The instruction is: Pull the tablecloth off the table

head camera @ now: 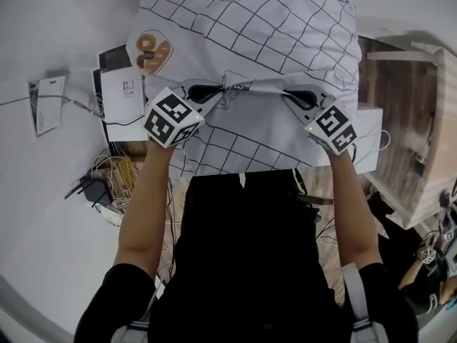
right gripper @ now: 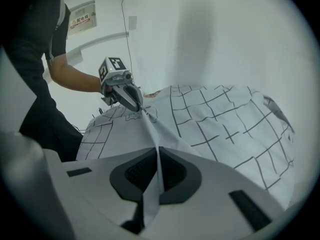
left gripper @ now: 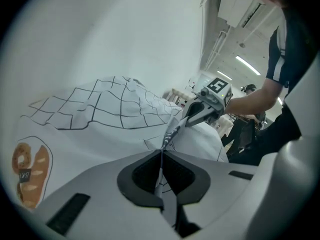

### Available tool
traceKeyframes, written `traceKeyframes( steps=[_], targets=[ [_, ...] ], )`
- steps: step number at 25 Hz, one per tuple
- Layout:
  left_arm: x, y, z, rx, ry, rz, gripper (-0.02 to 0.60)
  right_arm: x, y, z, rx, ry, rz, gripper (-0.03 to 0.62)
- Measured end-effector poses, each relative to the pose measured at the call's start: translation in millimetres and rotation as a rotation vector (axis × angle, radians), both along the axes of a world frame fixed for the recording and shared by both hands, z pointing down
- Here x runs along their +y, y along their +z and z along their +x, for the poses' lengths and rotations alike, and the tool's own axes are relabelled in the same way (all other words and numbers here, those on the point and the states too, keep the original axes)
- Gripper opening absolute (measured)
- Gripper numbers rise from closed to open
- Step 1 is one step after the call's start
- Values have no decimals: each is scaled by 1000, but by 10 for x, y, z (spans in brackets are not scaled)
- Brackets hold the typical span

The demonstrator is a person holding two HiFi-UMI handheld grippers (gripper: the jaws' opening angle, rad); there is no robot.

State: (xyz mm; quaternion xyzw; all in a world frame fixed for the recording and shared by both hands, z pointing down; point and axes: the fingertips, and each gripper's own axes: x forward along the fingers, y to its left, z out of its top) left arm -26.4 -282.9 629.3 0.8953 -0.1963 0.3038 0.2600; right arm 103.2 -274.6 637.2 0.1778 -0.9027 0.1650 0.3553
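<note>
Person w/ blk short-sleeve top, grey shoulder straps.

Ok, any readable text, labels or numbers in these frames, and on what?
Nothing is legible.
Wall sign: print too blurred to read.
Dark label on the bread print of the tablecloth: too small.
Paper sheet at the head view's left: print too small.

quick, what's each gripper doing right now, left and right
Left gripper: closed, pinching a fold of the tablecloth.
Right gripper: closed, pinching a fold of the same tablecloth.
</note>
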Motion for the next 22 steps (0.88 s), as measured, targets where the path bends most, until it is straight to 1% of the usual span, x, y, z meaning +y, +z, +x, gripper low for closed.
traceKeyframes(
  steps=[6, 9, 13, 17, 19, 22],
  targets=[
    [47, -384, -7, 75, -13, 41, 18, 50, -375, 36, -80, 98, 35, 20],
    [86, -545, -10, 114, -19, 64, 18, 87, -552, 47, -142, 157, 54, 20],
    [185, -729, 63, 166, -36, 67, 18, 159, -696, 121, -187, 199, 64, 20],
    [149, -900, 119, 221, -11, 100, 18, 135, -814, 183, -236, 279, 118, 20],
    [104, -1051, 147, 245, 5, 121, 18, 98, -959, 212, -241, 307, 148, 20],
    [-2, -1261, 140, 239, 35, 148, 18, -3, -1205, 207, -229, 320, 174, 20]
  ],
)
